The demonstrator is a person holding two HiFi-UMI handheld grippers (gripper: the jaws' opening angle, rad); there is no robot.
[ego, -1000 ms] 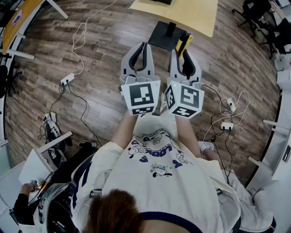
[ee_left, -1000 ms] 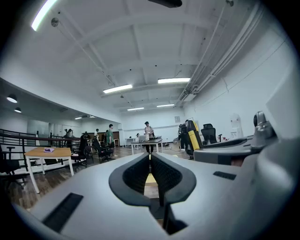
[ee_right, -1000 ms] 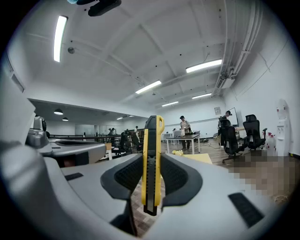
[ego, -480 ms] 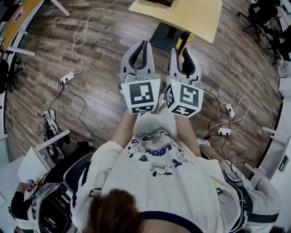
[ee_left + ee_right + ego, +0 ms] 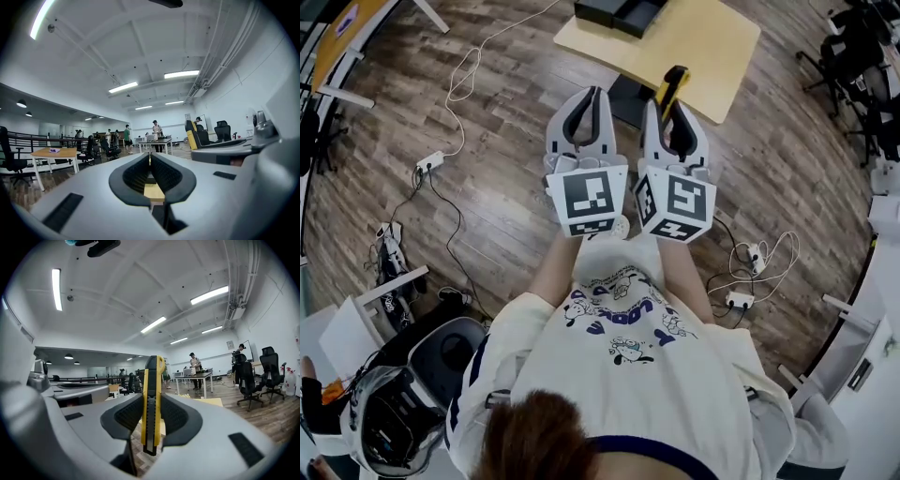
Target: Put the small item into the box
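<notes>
**Knife in the right gripper, box well ahead on the table**

The pale wooden table [image 5: 694, 47] lies ahead of the person. At its far edge sits the black open-topped box [image 5: 619, 11], which the top of the head view cuts off. I cannot make out how deep the box is, or whether anything lies in it. Neither gripper view clearly shows it.

The grey left gripper [image 5: 150, 161] has its jaws pressed together at the tips, with nothing between them. The grey right gripper [image 5: 153, 420] pinches the yellow-and-black utility knife [image 5: 153, 399] across its flat sides. The knife stands upright, with its hooked yellow end poking out past the jaw tips. Both grippers are held over the wood floor [image 5: 487, 141], short of the table and well apart from the box.

The knife is probably light, stiff and smooth-sided, so it could pivot or slip if gripped loosely. The mid-body hold it has now looks like the sound place. The jaws hide its lower end, and I cannot tell whether the blade is retracted.
</notes>
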